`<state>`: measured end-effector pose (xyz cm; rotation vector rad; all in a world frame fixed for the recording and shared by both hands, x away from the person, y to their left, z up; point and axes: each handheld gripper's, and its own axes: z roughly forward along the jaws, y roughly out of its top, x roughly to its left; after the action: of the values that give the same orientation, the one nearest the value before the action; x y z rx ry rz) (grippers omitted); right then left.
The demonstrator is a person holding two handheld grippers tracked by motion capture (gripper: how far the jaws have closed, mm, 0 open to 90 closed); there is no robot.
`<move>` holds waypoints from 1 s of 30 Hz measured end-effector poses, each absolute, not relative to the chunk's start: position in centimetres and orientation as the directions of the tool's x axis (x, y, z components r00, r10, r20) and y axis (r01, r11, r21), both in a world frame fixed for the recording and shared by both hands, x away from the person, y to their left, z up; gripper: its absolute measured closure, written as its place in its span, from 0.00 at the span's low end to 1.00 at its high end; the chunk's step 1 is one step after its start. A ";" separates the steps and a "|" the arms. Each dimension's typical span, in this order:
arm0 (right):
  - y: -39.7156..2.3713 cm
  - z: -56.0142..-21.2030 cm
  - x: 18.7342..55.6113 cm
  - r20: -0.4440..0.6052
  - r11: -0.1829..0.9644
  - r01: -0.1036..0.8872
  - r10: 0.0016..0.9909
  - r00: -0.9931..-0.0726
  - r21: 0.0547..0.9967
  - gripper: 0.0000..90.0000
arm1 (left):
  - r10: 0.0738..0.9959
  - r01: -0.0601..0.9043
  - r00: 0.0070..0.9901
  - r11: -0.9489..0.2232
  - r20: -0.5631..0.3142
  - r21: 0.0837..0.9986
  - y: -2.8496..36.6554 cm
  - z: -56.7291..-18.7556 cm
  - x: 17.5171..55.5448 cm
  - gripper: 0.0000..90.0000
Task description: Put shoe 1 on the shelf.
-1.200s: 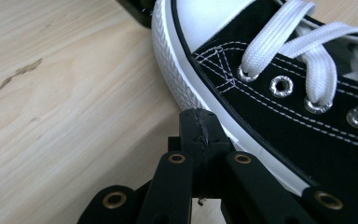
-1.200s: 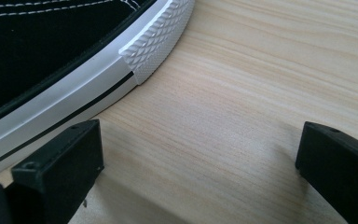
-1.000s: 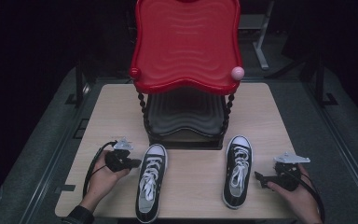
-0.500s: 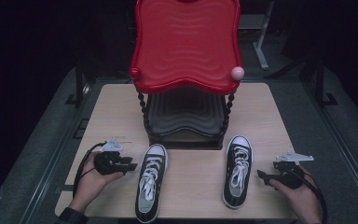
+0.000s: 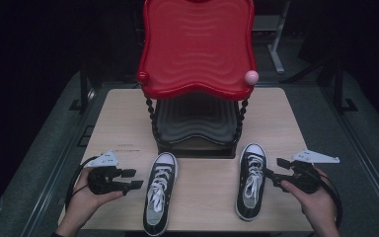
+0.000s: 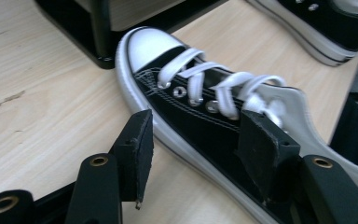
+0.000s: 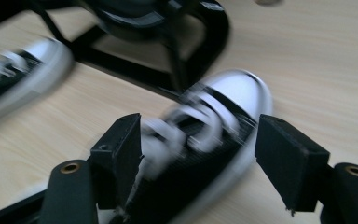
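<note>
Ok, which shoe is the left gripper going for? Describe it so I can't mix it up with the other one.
Start at the red two-tier stand at the middle of the wooden table. Two black-and-white lace-up sneakers lie in front of its black base. Yours is the left sneaker, beside the left gripper; unlike its twin, it sits further from the stand, its heel at the table's near edge.

The high view looks forward and down from above the person's side of the bench [image 5: 113, 123], far enough back to take in its whole top, the red two-tier stand [image 5: 197, 49] at its far side and both shoes.

The left gripper view sits low and close over the bench, facing along its own jaws at the left shoe [image 6: 205, 116] and the stand's black base [image 6: 98, 32].

The right gripper view, blurred, looks from equally near at the right shoe [image 7: 214, 126] and the same base. Both gripper views share the base and the two shoes with the high view.
</note>
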<state>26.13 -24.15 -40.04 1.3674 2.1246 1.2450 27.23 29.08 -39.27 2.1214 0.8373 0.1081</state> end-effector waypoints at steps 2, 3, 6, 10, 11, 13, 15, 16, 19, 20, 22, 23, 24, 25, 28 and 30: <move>-23.1 -39.5 26.2 0.186 0.163 0.560 0.838 -0.513 0.812 0.35 | 0.589 0.518 0.782 -0.433 -0.203 0.738 29.0 -39.0 26.9 0.50; -22.4 -39.3 26.2 0.189 0.164 0.553 0.830 -0.525 0.816 0.35 | 0.587 0.515 0.783 -0.427 -0.206 0.743 28.9 -39.0 26.7 0.49; -20.5 -38.8 26.1 0.188 0.186 0.537 0.803 -0.565 0.823 0.35 | 0.578 0.507 0.789 -0.424 -0.207 0.750 28.8 -39.0 26.3 0.48; -17.6 -38.4 26.1 0.195 0.209 0.522 0.765 -0.614 0.827 0.35 | 0.567 0.500 0.798 -0.430 -0.207 0.751 28.5 -39.1 25.9 0.48; -16.9 -38.3 26.0 0.198 0.214 0.519 0.754 -0.626 0.827 0.35 | 0.563 0.502 0.799 -0.433 -0.210 0.749 28.3 -39.2 25.8 0.47; -15.4 -38.2 25.9 0.203 0.226 0.512 0.731 -0.651 0.829 0.36 | 0.555 0.499 0.805 -0.440 -0.212 0.746 28.0 -39.4 25.8 0.47; -14.1 -38.2 25.7 0.211 0.234 0.507 0.709 -0.673 0.830 0.36 | 0.545 0.497 0.811 -0.452 -0.212 0.741 27.7 -39.5 25.8 0.48; -13.4 -38.2 25.6 0.213 0.238 0.503 0.699 -0.683 0.831 0.36 | 0.541 0.497 0.813 -0.454 -0.215 0.739 27.5 -39.7 25.8 0.48; -11.6 -38.3 25.4 0.217 0.256 0.493 0.668 -0.712 0.831 0.36 | 0.532 0.496 0.818 -0.462 -0.218 0.735 27.2 -39.9 25.8 0.48; -11.1 -38.4 25.4 0.219 0.262 0.492 0.658 -0.720 0.830 0.36 | 0.528 0.495 0.821 -0.466 -0.218 0.733 26.8 -40.1 25.8 0.48; -10.1 -38.6 25.3 0.218 0.275 0.487 0.643 -0.734 0.829 0.36 | 0.522 0.495 0.824 -0.472 -0.221 0.729 26.5 -40.4 25.9 0.49; -9.6 -38.7 25.3 0.220 0.275 0.485 0.637 -0.739 0.830 0.36 | 0.518 0.489 0.828 -0.480 -0.214 0.729 26.4 -40.5 25.9 0.51; -9.2 -38.7 25.3 0.223 0.277 0.484 0.631 -0.743 0.830 0.36 | 0.516 0.488 0.829 -0.481 -0.214 0.728 26.3 -40.7 26.0 0.53; -8.8 -38.8 25.3 0.225 0.280 0.482 0.623 -0.749 0.830 0.36 | 0.512 0.488 0.830 -0.481 -0.218 0.728 26.3 -40.8 26.1 0.55; -7.6 -39.0 25.3 0.228 0.284 0.475 0.606 -0.762 0.833 0.36 | 0.503 0.483 0.836 -0.488 -0.218 0.727 26.3 -41.1 26.2 0.64; -6.7 -39.1 25.3 0.232 0.291 0.473 0.590 -0.773 0.832 0.36 | 0.498 0.484 0.838 -0.488 -0.224 0.727 26.4 -41.3 26.3 0.70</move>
<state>25.28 -6.69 -39.14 1.0042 2.4259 1.4970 26.34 26.43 -41.32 2.1631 0.7139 0.0203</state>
